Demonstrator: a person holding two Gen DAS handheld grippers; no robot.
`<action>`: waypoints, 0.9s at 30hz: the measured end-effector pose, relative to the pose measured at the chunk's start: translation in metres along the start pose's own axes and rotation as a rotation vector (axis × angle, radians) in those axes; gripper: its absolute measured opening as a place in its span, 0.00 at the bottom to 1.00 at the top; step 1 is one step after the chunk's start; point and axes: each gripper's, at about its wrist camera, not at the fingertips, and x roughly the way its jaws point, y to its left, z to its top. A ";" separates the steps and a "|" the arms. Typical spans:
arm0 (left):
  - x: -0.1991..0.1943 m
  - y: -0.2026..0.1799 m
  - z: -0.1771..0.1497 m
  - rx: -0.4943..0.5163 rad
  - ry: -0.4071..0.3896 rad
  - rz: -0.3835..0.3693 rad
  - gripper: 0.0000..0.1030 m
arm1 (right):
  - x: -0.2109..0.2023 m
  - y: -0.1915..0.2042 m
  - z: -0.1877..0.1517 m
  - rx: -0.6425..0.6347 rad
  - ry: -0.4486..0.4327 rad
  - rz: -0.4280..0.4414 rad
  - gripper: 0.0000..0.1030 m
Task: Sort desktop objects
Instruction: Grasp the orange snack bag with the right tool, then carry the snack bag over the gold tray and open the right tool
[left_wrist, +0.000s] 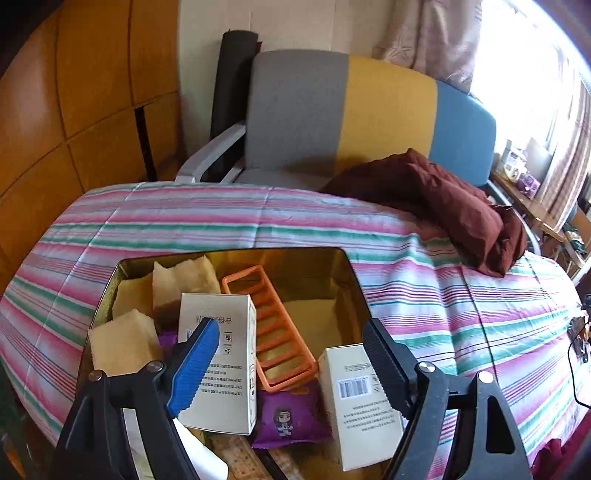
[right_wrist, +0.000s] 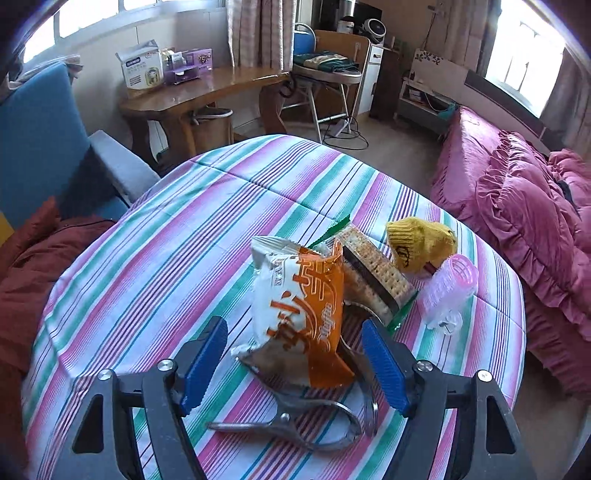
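Orange-and-white snack packet (right_wrist: 299, 314) lies on striped cloth (right_wrist: 147, 258) atop metal clip (right_wrist: 295, 424) | right gripper (right_wrist: 295, 365) fingers apart, straddling it | left gripper (left_wrist: 291, 365) apart over gold tin (left_wrist: 351, 288) | advice: pinch packet only, avoid clip.

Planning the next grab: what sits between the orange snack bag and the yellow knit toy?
The cracker pack, leaning beside the orange snack bag, before the yellow knit toy; right wrist view.

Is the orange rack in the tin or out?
In. The orange rack leans inside the tin, beside the sponges and boxes.
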 end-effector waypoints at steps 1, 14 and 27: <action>0.003 -0.001 0.000 0.006 0.008 0.013 0.79 | 0.008 0.000 0.003 0.006 0.012 0.010 0.75; 0.009 -0.017 -0.002 0.050 0.037 0.033 0.79 | 0.040 0.016 -0.001 -0.072 0.003 0.003 0.57; -0.016 0.016 -0.015 0.050 0.034 0.124 0.79 | -0.095 0.158 -0.079 -0.493 -0.145 0.243 0.57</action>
